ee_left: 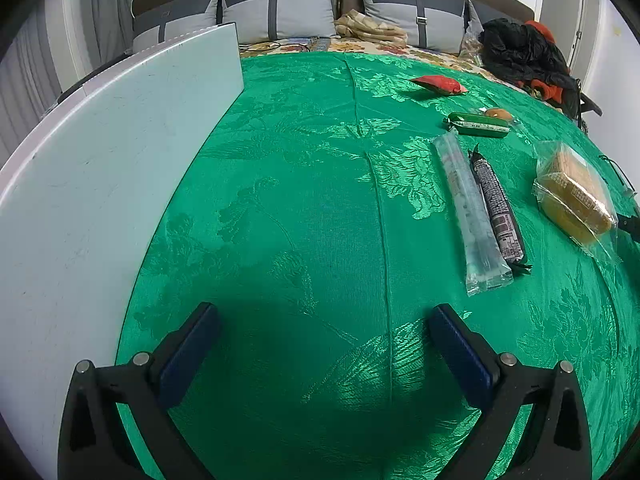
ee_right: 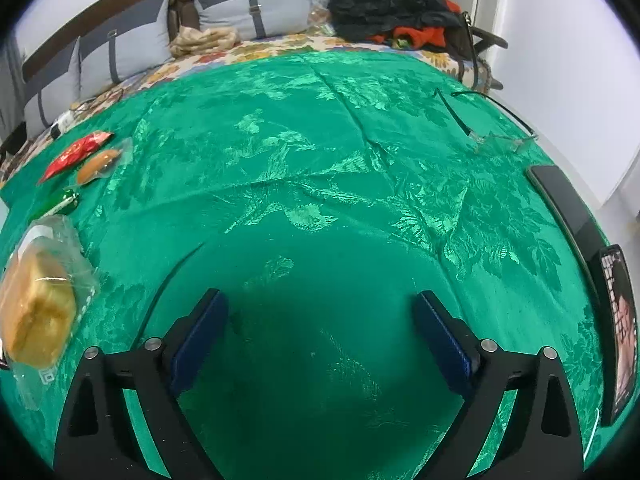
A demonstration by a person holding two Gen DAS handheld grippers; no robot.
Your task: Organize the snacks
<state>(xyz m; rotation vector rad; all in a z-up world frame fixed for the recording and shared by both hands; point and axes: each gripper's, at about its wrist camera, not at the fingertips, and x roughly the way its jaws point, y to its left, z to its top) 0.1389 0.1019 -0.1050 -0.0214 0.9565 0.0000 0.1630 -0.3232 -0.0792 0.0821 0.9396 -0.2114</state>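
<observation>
Both claws stood wide and empty: the left gripper (ee_left: 324,344) and right gripper (ee_right: 320,328) hung over bare green cloth (ee_left: 304,208). Farther off, right of the left claw, lay the clear stick pack (ee_left: 468,212) and dark sausage stick (ee_left: 498,208), probably light, slick film, best pinched across the middle; the bread pack (ee_left: 574,196) beyond looked soft and crushable.

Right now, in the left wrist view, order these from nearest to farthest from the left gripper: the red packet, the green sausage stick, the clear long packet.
1. Clear long packet, right of centre, nearest the left gripper.
2. Green sausage stick, farther back on the right.
3. Red packet, farthest, towards the bed's head.
</observation>
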